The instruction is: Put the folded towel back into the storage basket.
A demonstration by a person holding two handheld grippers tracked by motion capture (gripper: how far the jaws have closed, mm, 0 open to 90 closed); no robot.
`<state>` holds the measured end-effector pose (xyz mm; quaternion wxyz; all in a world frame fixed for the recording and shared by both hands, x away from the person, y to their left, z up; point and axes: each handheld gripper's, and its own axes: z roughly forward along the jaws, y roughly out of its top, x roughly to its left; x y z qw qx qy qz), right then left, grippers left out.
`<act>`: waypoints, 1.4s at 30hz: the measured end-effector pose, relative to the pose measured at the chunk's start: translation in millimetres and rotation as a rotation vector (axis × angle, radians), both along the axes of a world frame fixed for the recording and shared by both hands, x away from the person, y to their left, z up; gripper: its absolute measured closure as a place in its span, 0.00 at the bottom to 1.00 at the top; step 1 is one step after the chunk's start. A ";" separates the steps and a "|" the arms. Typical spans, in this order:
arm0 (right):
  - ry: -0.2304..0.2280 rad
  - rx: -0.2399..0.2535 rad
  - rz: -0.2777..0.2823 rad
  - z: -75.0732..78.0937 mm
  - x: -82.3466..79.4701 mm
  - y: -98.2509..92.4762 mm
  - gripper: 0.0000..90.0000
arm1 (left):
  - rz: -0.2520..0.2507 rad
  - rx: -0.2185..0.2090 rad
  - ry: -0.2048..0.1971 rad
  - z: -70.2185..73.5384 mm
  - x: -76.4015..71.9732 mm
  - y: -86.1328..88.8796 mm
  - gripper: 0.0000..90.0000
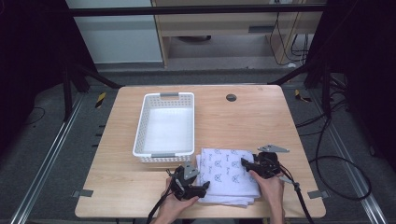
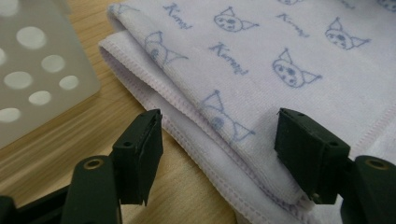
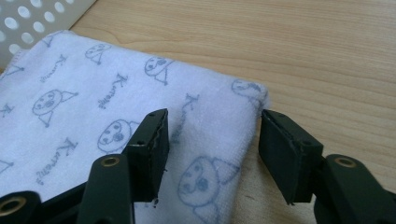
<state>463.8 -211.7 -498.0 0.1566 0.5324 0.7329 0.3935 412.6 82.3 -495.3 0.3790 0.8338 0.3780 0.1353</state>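
White folded towel (image 1: 229,176) between both tongs, left tongs (image 2: 219,154) agape, right tongs (image 3: 212,156) agape.

a white towel (image 1: 229,175) printed with pale blue cartoon faces and script lies at the near edge of the light wood-grain bench (image 1: 243,121). the perforated basket (image 1: 166,125) is white with grey handles.

Lab workspace, black frame (image 1: 196,9), floor cables (image 1: 336,158), wooden table (image 1: 243,121)
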 end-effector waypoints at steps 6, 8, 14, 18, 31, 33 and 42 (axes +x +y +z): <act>0.018 0.013 -0.002 -2.3 0.6 0.5 0.51 | 0.007 -0.005 0.012 -2.2 1.7 -0.1 0.33; 0.019 0.011 -0.003 -2.9 0.9 0.7 0.51 | 0.009 -0.011 0.020 -3.2 2.6 -0.2 0.32; 0.030 0.023 -0.010 -5.0 1.6 1.2 0.52 | 0.006 -0.031 0.047 -6.2 7.0 2.4 0.29; 0.016 0.027 -0.003 -6.4 1.1 0.5 0.53 | 0.012 -0.036 0.035 -7.4 5.5 1.8 0.29; 0.048 0.065 -0.007 -5.2 0.1 3.3 0.68 | -0.014 -0.060 0.055 -6.0 1.8 -0.9 0.49; 0.046 0.060 -0.004 -4.9 0.0 3.9 0.70 | -0.017 -0.065 0.057 -6.1 1.7 -1.1 0.54; 0.043 0.072 -0.019 -3.7 -1.8 8.6 0.79 | -0.031 -0.114 0.104 -6.1 2.7 -0.6 0.72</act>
